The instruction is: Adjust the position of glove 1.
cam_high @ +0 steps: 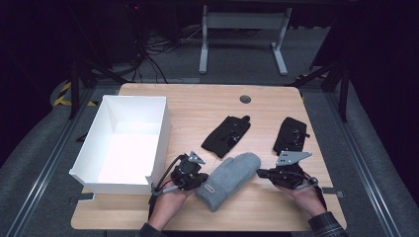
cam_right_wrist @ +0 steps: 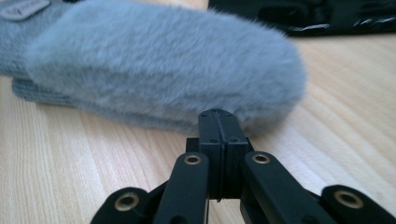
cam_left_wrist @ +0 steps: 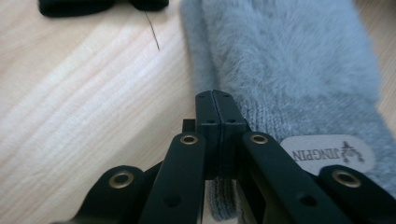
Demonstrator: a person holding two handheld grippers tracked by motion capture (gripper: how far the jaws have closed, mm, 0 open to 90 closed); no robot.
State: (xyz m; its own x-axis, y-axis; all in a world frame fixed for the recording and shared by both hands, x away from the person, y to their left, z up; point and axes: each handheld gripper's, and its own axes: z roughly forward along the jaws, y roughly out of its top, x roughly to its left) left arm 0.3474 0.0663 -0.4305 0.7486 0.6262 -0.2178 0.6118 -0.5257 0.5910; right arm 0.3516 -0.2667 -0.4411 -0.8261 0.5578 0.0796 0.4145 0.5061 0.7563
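Centrally, toward the near edge of the wooden tabletop (cam_high: 188,106), a grey fuzzy mitten (cam_high: 229,178) is seen lying flat and slanted, its knitted cuff toward the near edge and its rounded furry tip pointing away to the right. The left gripper (cam_high: 201,180) is held just beside the cuff, and in the left gripper view its fingers (cam_left_wrist: 215,122) are seen pressed fully together with nothing between them, their tips at the cuff's edge beside a pale label (cam_left_wrist: 328,154). The right gripper (cam_high: 260,173) is held at the mitten's furry tip; in the right gripper view its fingers (cam_right_wrist: 218,135) are likewise closed on nothing, right against the fur, though whether they touch it cannot be told.

A strip of bare wood is left between the mitten and the near edge, and open wood is seen to the right of the right gripper up to the tabletop's right edge. On the left, room is taken up by a white open box (cam_high: 123,143), whose near right corner stands close to the left gripper. Beyond the mitten, a black glove (cam_high: 226,136) lies near its tip, and a second black glove (cam_high: 290,134) lies just beyond the right gripper. The far part of the tabletop is bare apart from a round grey grommet (cam_high: 245,99).
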